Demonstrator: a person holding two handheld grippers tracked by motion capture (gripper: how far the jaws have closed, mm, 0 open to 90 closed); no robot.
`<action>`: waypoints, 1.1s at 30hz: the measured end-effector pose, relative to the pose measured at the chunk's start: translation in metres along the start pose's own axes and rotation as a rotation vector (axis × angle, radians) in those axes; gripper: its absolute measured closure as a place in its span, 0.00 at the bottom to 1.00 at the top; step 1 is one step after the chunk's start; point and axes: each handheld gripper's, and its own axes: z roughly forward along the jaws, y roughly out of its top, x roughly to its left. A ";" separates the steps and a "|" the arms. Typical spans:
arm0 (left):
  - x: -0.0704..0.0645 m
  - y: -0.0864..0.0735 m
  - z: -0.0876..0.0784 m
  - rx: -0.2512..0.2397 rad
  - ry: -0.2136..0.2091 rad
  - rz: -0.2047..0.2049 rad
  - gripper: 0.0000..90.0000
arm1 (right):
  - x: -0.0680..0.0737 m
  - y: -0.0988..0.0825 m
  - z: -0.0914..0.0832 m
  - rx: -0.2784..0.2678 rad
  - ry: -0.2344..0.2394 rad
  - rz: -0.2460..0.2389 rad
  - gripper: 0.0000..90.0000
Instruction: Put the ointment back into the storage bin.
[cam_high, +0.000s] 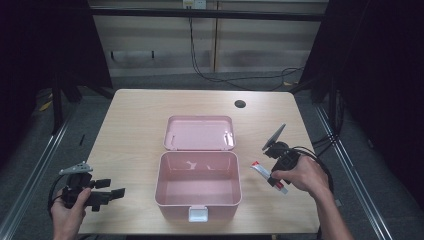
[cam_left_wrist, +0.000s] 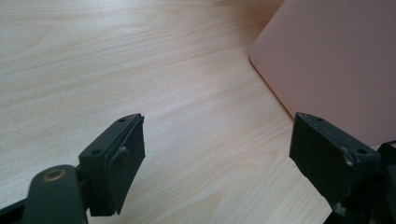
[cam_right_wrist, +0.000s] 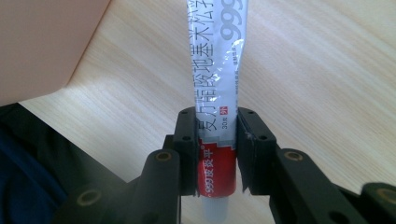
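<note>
A pink box (cam_high: 198, 184) stands open at the middle of the table, its lid (cam_high: 200, 132) laid back behind it; its inside looks bare. My right gripper (cam_right_wrist: 216, 154) is shut on an ointment tube (cam_right_wrist: 217, 74), silver with a red band near the cap, pinched at the cap end. In the high view this tube (cam_high: 262, 171) hangs just right of the box, under my right gripper (cam_high: 276, 181). My left gripper (cam_high: 114, 194) rests at the table's front left, pointing toward the box, its jaws open with nothing between them. The left gripper (cam_left_wrist: 217, 154) looks over bare wood, with the box wall (cam_left_wrist: 336, 60) at the upper right.
The wooden table (cam_high: 135, 125) has a round cable hole (cam_high: 240, 104) at the back right. Cables trail from both grippers off the table's sides. Dark curtains and metal rails flank the table.
</note>
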 end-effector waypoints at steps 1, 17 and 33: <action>0.000 0.000 0.000 0.002 0.000 0.003 0.20 | 0.000 -0.001 -0.002 -0.003 0.001 -0.001 0.79; 0.000 0.000 0.000 0.003 0.002 0.003 0.20 | 0.003 -0.014 -0.038 -0.084 0.000 -0.053 0.79; 0.001 0.000 -0.001 0.000 0.007 0.000 0.20 | 0.013 -0.024 -0.067 -0.130 -0.014 -0.197 0.79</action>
